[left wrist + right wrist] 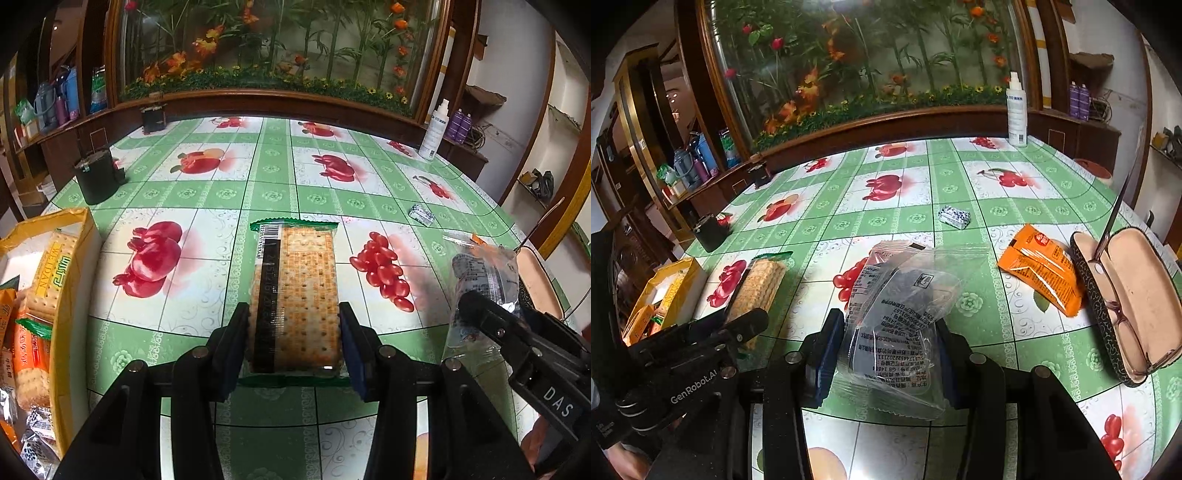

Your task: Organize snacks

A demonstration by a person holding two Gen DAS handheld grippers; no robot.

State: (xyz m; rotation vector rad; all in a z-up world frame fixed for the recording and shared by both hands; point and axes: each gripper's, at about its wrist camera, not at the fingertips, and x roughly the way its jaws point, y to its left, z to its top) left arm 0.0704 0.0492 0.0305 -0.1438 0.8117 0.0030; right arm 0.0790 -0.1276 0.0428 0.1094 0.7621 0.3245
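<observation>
From the left wrist view, the left gripper [293,328] has its two black jaws pressed against the long sides of a clear-wrapped rectangular pack of golden crackers [295,291], which points away toward the far edge of the green fruit-print tablecloth [269,173]. At the table's left edge stands a yellow cardboard box [70,295] with more cracker packs and orange sachets inside. The right gripper [491,317] comes in from the right, clamped on a crinkly transparent plastic snack bag [480,273]. A small blue-and-white patterned candy [421,214] lies farther out, and a white spray bottle [436,129] stands near the far right corner.

From the right wrist view, the right gripper [886,354] grips the transparent snack bag [901,314] between its jaws, squeezing the lower part of the wrapper. The left gripper [746,325] sits to the left on the cracker pack [761,284], just beside the yellow box [672,288]. An orange foil snack packet [1041,269] lies toward the right edge, touching or nearly touching an open dark patterned glasses case [1123,295] holding spectacles. The patterned candy [955,216] rests mid-table.
</observation>
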